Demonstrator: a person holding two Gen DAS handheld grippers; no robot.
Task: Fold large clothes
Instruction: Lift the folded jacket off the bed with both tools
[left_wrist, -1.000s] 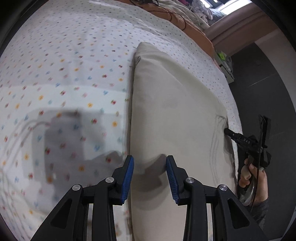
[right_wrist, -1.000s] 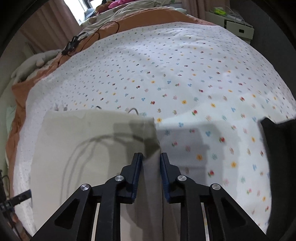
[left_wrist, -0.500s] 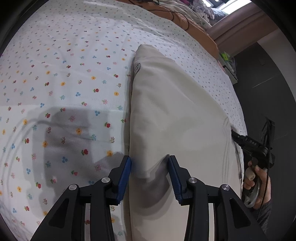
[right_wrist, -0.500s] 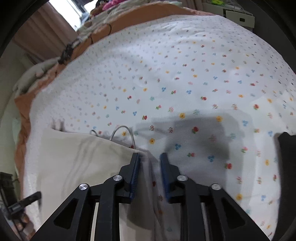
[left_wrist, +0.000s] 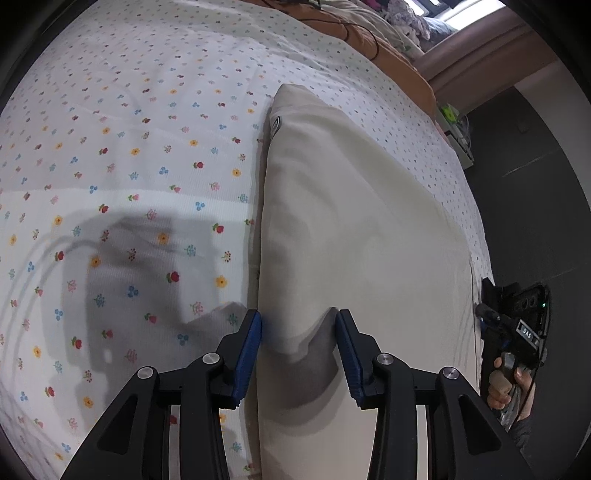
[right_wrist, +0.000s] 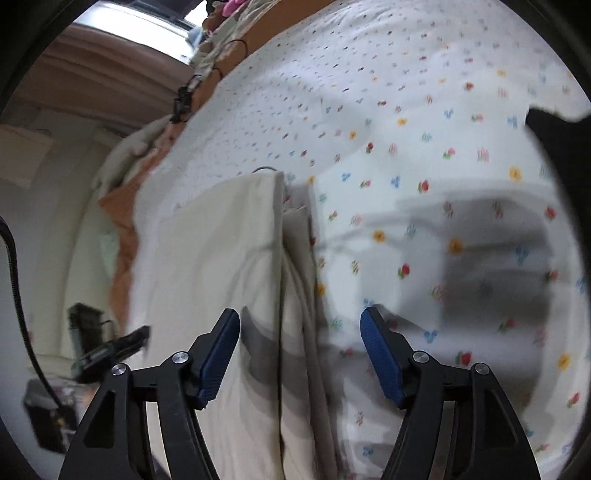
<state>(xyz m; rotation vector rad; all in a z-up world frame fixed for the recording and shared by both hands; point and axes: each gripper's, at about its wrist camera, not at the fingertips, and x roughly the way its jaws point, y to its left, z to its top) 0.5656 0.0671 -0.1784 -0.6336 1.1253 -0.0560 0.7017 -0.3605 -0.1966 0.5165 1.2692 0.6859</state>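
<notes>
A beige garment (left_wrist: 354, 229) lies folded in a long strip on the flowered bed sheet (left_wrist: 147, 166). My left gripper (left_wrist: 298, 334) is open, its blue pads either side of the garment's near left edge, just above it. In the right wrist view the garment (right_wrist: 221, 258) shows stacked layers along its right edge. My right gripper (right_wrist: 300, 334) is wide open above that edge, holding nothing. The right gripper also shows in the left wrist view (left_wrist: 517, 332) at the garment's far right side.
An orange blanket (left_wrist: 388, 48) with a black cable lies at the head of the bed. A dark cloth (right_wrist: 554, 122) sits at the sheet's right edge. Dark floor (left_wrist: 535, 184) runs along the bed's right side.
My right gripper has opened and let go of the garment's edge, and it has tilted and pulled back. My left gripper has stayed open over the near left edge.
</notes>
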